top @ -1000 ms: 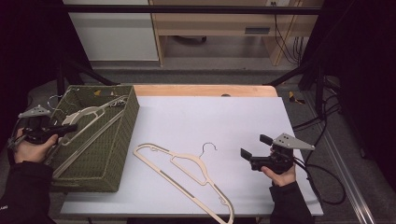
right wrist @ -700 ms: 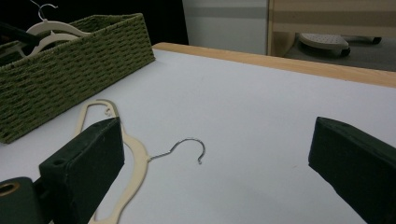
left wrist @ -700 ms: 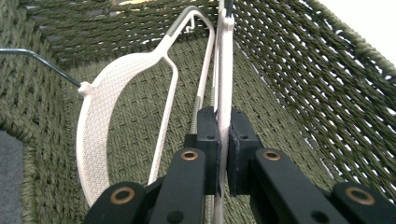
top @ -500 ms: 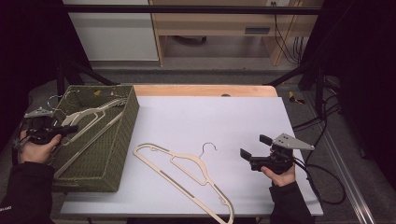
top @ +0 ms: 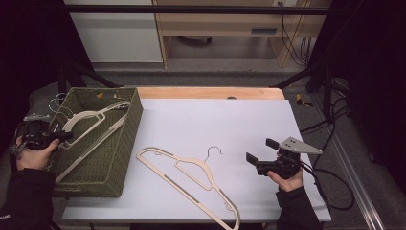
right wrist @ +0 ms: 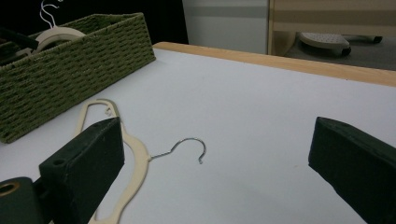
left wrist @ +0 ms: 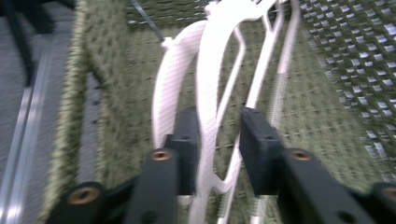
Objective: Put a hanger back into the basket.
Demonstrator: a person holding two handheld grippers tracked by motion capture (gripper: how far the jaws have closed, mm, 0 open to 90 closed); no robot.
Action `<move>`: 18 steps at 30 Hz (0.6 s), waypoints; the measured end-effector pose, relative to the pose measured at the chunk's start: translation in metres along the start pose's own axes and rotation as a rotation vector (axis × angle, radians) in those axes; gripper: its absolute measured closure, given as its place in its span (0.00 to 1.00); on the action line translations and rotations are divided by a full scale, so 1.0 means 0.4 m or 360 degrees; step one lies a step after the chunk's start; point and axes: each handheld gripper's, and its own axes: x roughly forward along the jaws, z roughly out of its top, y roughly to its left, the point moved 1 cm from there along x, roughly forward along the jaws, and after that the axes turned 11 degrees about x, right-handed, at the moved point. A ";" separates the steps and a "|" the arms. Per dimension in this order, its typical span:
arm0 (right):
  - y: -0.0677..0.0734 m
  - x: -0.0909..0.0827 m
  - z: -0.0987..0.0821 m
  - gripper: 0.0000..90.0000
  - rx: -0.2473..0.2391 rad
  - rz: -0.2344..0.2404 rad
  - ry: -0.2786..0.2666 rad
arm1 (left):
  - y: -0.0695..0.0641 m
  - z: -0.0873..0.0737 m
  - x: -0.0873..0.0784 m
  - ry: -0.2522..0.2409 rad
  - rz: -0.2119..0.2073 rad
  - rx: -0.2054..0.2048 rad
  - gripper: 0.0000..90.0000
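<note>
- Since a second before, my left gripper (top: 61, 136) had drawn back toward the near-left edge of the green woven rectangular basket (top: 119, 158), taking the cream plastic hanger with the wire hook (top: 91, 116) with it; my right gripper and the hanger on the table had not moved.
- From the high view, I held that cream hanger by one end so its long body slanted up over the basket's rim, probably to lift it clear of the others rather than drag it through the weave. A second cream plastic hanger with a metal hook (top: 191, 172) lay flat on the white table top (top: 230, 124), just right of the basket. My right gripper (top: 265, 151) waited well to its right, resting low above the table, jaws pointed at that hanger.
- From the left gripper view, my jaws stood either side of the cream hanger's arm (left wrist: 208, 93). One pad touched it, but a gap showed at the other, so I could not tell whether it was truly clamped. Basket weave (left wrist: 317, 116) lay beneath.
- From the right gripper view, my jaws stood wide apart and held nothing. The table hanger's hook (right wrist: 187, 147) lay between them farther off, so I judged I had lined up for it.
</note>
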 end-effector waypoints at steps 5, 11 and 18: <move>0.001 0.001 0.000 0.04 0.0000 0.0004 -0.0002 | -0.019 0.015 -0.027 -0.0072 -0.0009 0.0014 0.73; 0.000 -0.004 0.002 0.04 -0.0001 0.0006 -0.0010 | -0.046 0.034 -0.059 -0.0165 -0.0022 0.0034 0.71; -0.001 -0.008 0.003 0.04 -0.0004 0.0001 -0.0016 | -0.136 0.065 -0.107 -0.0432 -0.0143 0.0094 0.59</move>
